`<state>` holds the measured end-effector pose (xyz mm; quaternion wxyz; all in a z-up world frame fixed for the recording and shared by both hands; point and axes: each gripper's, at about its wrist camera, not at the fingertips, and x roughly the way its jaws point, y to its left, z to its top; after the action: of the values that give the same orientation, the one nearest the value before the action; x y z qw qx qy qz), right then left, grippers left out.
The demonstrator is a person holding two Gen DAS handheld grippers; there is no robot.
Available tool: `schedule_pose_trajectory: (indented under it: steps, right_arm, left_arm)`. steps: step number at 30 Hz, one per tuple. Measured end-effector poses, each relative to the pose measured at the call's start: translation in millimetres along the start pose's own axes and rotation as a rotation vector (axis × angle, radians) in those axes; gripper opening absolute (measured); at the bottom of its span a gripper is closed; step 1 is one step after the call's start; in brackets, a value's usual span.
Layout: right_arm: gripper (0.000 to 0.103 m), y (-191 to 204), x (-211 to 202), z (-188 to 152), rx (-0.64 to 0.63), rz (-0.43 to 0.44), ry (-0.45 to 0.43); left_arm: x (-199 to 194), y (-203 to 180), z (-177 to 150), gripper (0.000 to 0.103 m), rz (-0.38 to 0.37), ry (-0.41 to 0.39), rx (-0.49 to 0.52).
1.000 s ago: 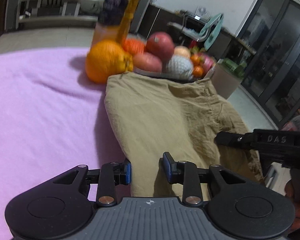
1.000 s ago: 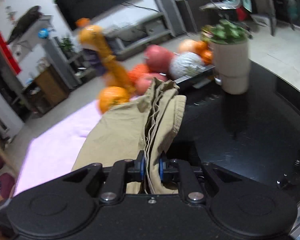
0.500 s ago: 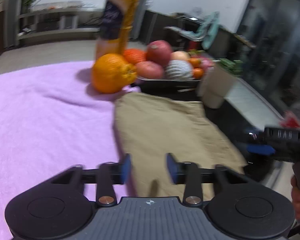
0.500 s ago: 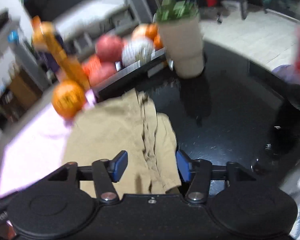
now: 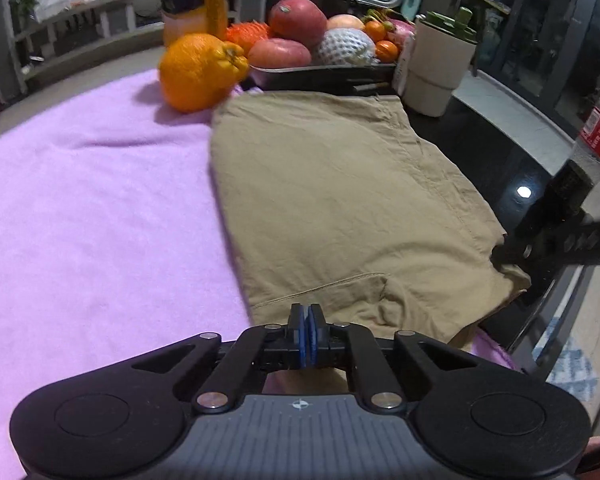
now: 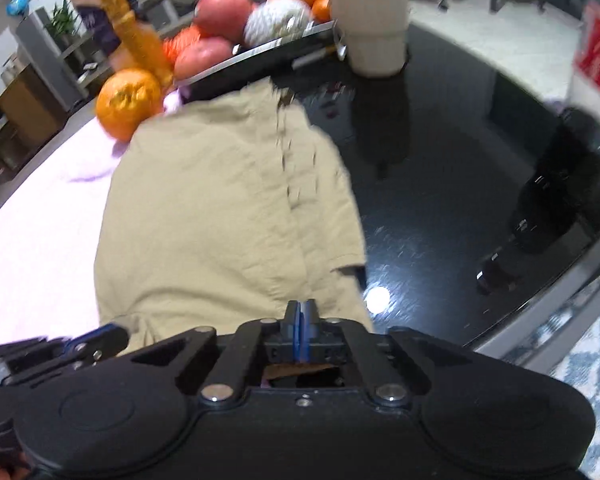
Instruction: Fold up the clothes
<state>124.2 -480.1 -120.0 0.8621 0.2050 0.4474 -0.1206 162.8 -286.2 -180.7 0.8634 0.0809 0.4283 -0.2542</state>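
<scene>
Left of the khaki trousers (image 5: 340,208) spreads a pink towel (image 5: 92,216). The folded trousers lie flat before the fruit tray (image 5: 324,74), partly over the black table (image 6: 452,200). Left gripper (image 5: 307,334) and right gripper (image 6: 301,330): blue pads pressed together, empty, at the near edge of the trousers.

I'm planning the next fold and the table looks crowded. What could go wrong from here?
The khaki shorts lie half on the purple towel, half on the glossy black table, so they may slide. Their far edge touches the fruit tray beside a large orange and beige cup; a wide sweep might knock these. The cola bottle could tip.
</scene>
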Motion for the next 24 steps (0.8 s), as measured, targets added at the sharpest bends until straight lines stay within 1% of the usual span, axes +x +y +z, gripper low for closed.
schedule_pose_trajectory:
  steps: [1, 2, 3, 4, 6, 7, 8, 10, 11, 12, 13, 14, 15, 17, 19, 21, 22, 24]
  right_arm:
    - [0.024, -1.3, -7.9, 1.1, 0.032, 0.036, -0.03]
    - [0.036, -1.9, -16.2, 1.9, 0.07, 0.082, -0.057]
    - [0.043, -2.0, -25.2, 0.8, 0.106, 0.123, -0.081]
    - [0.046, -0.6, -35.1, -2.2, 0.128, 0.151, -0.098]
    - [0.06, 5.1, -55.4, -9.1, 0.146, 0.188, -0.123]
    - [0.065, 9.4, -65.4, -12.4, 0.142, 0.197, -0.133]
    - [0.072, 14.0, -75.8, -15.3, 0.131, 0.194, -0.142]
    - [0.077, 24.1, -95.4, -17.1, 0.093, 0.164, -0.155]
    - [0.079, 28.7, -104.5, -17.3, 0.072, 0.151, -0.156]
    - [0.083, 33.0, -113.4, -17.2, 0.052, 0.142, -0.156]
    - [0.086, 37.3, -122.2, -17.1, 0.032, 0.132, -0.155]
    - [0.094, 41.1, -131.3, -18.3, 0.01, 0.123, -0.162]
    - [0.098, 44.5, -140.4, -20.1, -0.013, 0.114, -0.173]
    - [0.1, 49.8, -158.9, -23.5, -0.051, 0.096, -0.19]
    - [0.101, 53.2, -176.8, -27.0, -0.074, 0.085, -0.199]
    - [0.101, 56.1, -195.2, -28.6, -0.089, 0.09, -0.207]
    - [0.101, 57.8, -204.6, -28.5, -0.098, 0.096, -0.211]
    - [0.103, 63.3, -221.8, -26.7, -0.131, 0.093, -0.231]
  left_arm:
    - [-5.5, -0.4, 1.0, 0.011, 0.016, -0.007, -0.001]
    - [-15.1, -0.6, 2.8, 0.018, 0.033, -0.017, -0.009]
    - [-24.7, -0.7, 4.6, 0.027, 0.05, -0.026, -0.018]
    - [-35.3, -2.3, 7.7, 0.03, 0.066, -0.032, -0.027]
    - [-57.3, -6.7, 11.8, 0.035, 0.075, -0.045, -0.035]
    - [-68.8, -9.0, 14.3, 0.038, 0.077, -0.054, -0.044]
    - [-79.9, -11.2, 16.4, 0.043, 0.078, -0.063, -0.052]
    - [-103.0, -15.5, 18.4, 0.046, 0.077, -0.092, -0.062]
    - [-112.1, -17.9, 19.4, 0.051, 0.077, -0.099, -0.064]
    - [-121.3, -20.3, 20.3, 0.059, 0.078, -0.107, -0.066]
    - [-129.6, -22.7, 20.4, 0.063, 0.08, -0.11, -0.065]
    - [-136.7, -24.2, 19.4, 0.066, 0.076, -0.113, -0.063]
    - [-143.8, -25.8, 18.5, 0.068, 0.073, -0.116, -0.061]
    - [-157.9, -28.9, 16.6, 0.071, 0.066, -0.123, -0.056]
    - [-168.6, -30.1, 15.8, 0.072, 0.042, -0.109, -0.064]
    - [-182.1, -30.7, 15.3, 0.072, 0.001, -0.099, -0.079]
    - [-189.8, -32.0, 15.6, 0.073, -0.011, -0.106, -0.076]
    - [-205.7, -36.9, 15.9, 0.077, -0.008, -0.138, -0.053]
